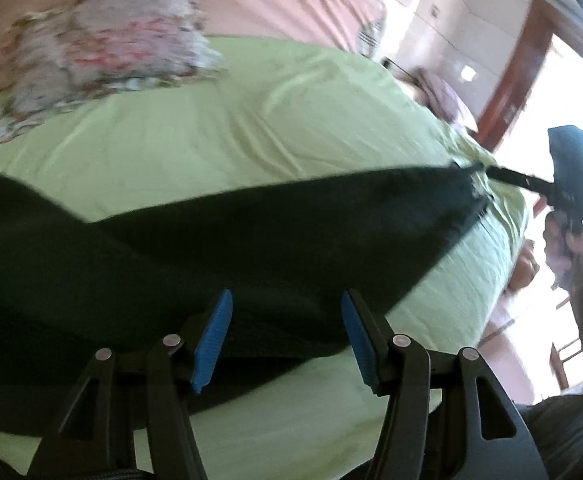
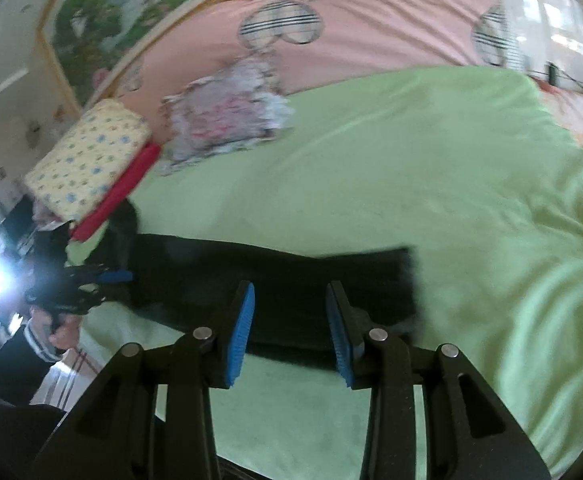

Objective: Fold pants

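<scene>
Black cloth, the pants [image 1: 219,240] lie flat across the green bed sheet [image 1: 275,128] in a long band, already narrowed, I judge, to one leg laid over the other. Seen from my right wrist, one square end [image 2: 403,280] lies just ahead and a little to the right.

My left gripper [image 1: 285,340] stands spread over the wider part of the pants, blue pads clear of the cloth, nothing between them. My right gripper [image 2: 289,330] is also parted, less wide, hovering over the narrow end with its pads off the fabric. So both have let go, I judge, and the lengthwise fold is laid down.

The next move, as I read it, calls for a fresh pinch at one end with both grippers, then carrying that end over to meet the other, keeping the edges even so the layers do not slide on the soft sheet.

Beyond the pants sit a floral folded cloth [image 2: 227,112], a yellow dotted pillow [image 2: 87,160] and the pink bedspread [image 2: 371,28].
</scene>
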The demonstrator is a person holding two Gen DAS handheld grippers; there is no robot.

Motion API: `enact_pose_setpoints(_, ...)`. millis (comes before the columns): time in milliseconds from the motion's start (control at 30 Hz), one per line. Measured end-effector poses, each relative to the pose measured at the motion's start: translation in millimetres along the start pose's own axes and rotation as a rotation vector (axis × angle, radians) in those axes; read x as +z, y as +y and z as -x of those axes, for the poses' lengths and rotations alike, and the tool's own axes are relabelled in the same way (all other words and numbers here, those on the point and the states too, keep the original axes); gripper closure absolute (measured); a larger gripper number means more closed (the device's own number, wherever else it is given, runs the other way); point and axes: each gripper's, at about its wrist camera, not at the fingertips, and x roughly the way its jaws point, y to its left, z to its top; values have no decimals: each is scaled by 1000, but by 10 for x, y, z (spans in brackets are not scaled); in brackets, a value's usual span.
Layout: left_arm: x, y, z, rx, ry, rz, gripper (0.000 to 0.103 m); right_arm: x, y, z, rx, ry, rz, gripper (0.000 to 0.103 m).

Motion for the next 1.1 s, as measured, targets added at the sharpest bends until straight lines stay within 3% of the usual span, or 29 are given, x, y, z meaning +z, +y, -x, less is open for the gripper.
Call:
enact_pose_setpoints(233, -77, 529, 280, 75, -46, 115, 43, 109, 642, -600, 163, 54, 42, 64)
enact_pose_setpoints(467, -143, 991, 533, 148, -83, 208, 41, 140, 1156, -1149, 268, 130, 75, 64)
enact_pose_setpoints(600, -112, 1238, 736, 205, -111, 222, 37, 167, 1359, -1391, 316, 167, 74, 63)
enact_pose_setpoints(667, -93, 1350, 821, 225, -119, 222, 36, 191, 1467, -1510, 333, 183, 71, 48)
enact_pose_setpoints(700, -74, 1415, 858, 234, -121, 224, 36, 205, 1522, -1568, 339, 191, 68, 45)
enact_pose_setpoints(933, 135, 1842, 950, 295, -108, 226, 34, 269, 1913, -1881, 401, 234, 111, 45)
enact_pose_setpoints(1100, 332, 2142, 909, 271, -94, 234, 32, 325, 2119, -2162, 432, 276, 137, 45)
